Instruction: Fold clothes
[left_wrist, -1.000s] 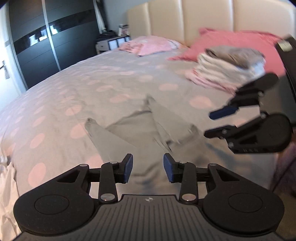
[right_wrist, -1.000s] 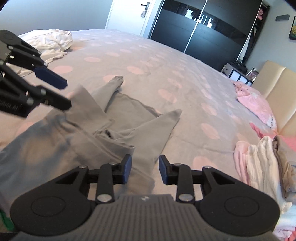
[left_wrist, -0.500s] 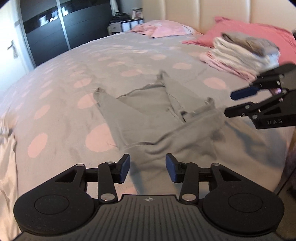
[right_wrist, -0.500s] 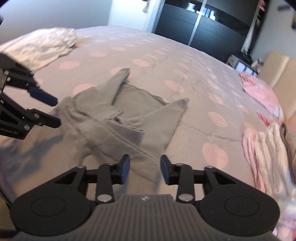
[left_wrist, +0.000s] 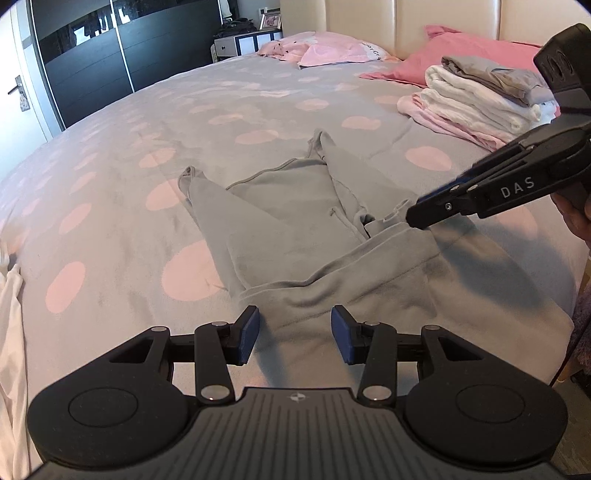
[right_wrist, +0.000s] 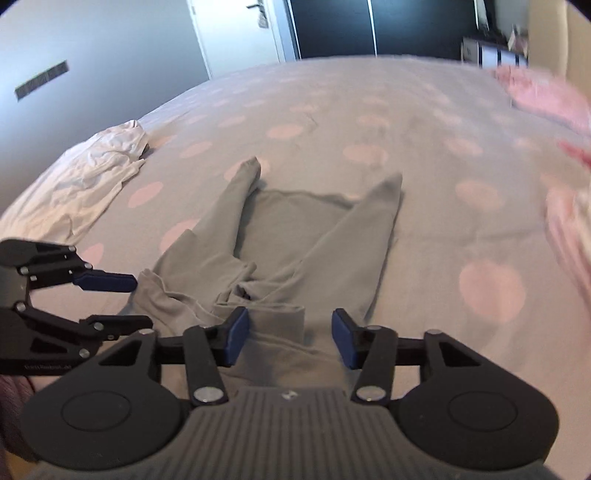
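1. A crumpled white cloth (right_wrist: 92, 177) lies at the bed's (left_wrist: 184, 110) left edge.
2. The left hand-held gripper (left_wrist: 295, 332) hovers released over the grey garment's (left_wrist: 295, 221) near hem.
3. The garment lies mid-bed, its long axis running away, with two tapered ends pointing far.
4. The right hand-held gripper (right_wrist: 290, 334) has just been closing. Fabric sits between its pads, unpinched.
5. A folded stack (left_wrist: 480, 99) rests against a pink pillow (left_wrist: 461, 48).

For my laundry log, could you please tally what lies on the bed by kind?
Grey garment laid out: 1
Crumpled white garment: 1
Stack of folded clothes: 1
Pink heap near the headboard, kind unclear: 1
Pink pillow: 1
Total: 5
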